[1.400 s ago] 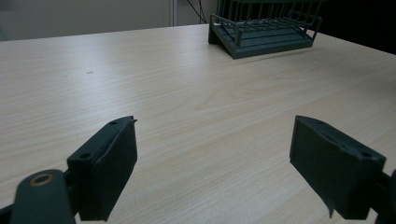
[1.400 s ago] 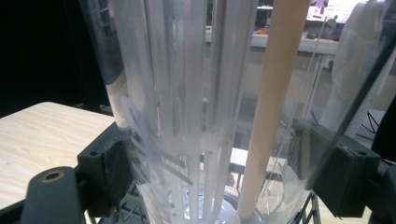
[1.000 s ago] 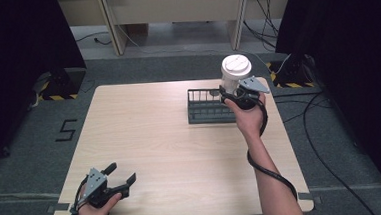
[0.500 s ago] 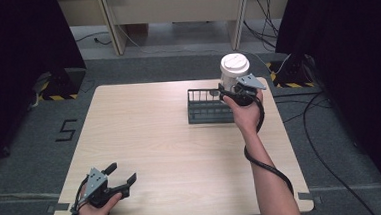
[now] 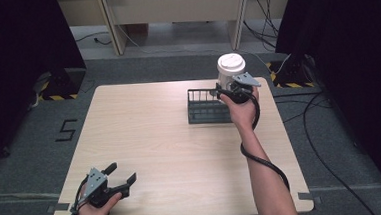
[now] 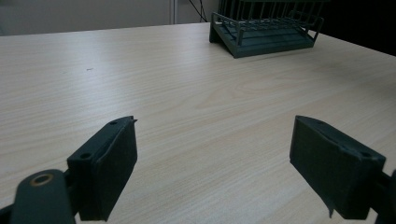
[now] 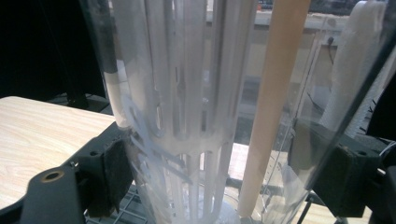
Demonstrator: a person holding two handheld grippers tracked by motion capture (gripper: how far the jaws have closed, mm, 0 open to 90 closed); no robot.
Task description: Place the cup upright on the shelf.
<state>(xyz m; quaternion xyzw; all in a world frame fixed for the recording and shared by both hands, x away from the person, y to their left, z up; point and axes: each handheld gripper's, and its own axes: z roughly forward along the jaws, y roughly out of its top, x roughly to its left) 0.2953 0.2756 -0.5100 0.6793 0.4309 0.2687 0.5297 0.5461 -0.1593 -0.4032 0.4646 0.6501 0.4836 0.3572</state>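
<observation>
We are holding a tall clear plastic container with a white lid [image 5: 231,71], and it hangs above the far right part of the light wooden counter [image 5: 145,135], over the right end of the dark wire rack [image 5: 207,106] that stands there. In the right gripper view the container's see-through wall [image 7: 187,107] shows white slotted ribs and a pale stick inside it, with the wire of the rack just under its base. Our right gripper [image 5: 227,90] has its jaws closed on the container's lower body, one pad on each side of the wall. We judge that we are in the carrying step, with the container lifted and not yet set down; whether it is meant to go into the rack or beside it we cannot tell. The next move calls for a steady, upright lowering, so that the base clears the rack's rails and the loose pieces inside do not shift, and only then a release. Our left gripper [image 5: 114,185] rests low at the near left corner of the counter, well apart from the rack, its jaws wide open on nothing. Against the picture of a second ago, the container has drifted only slightly, and the left gripper has kept its place.
</observation>
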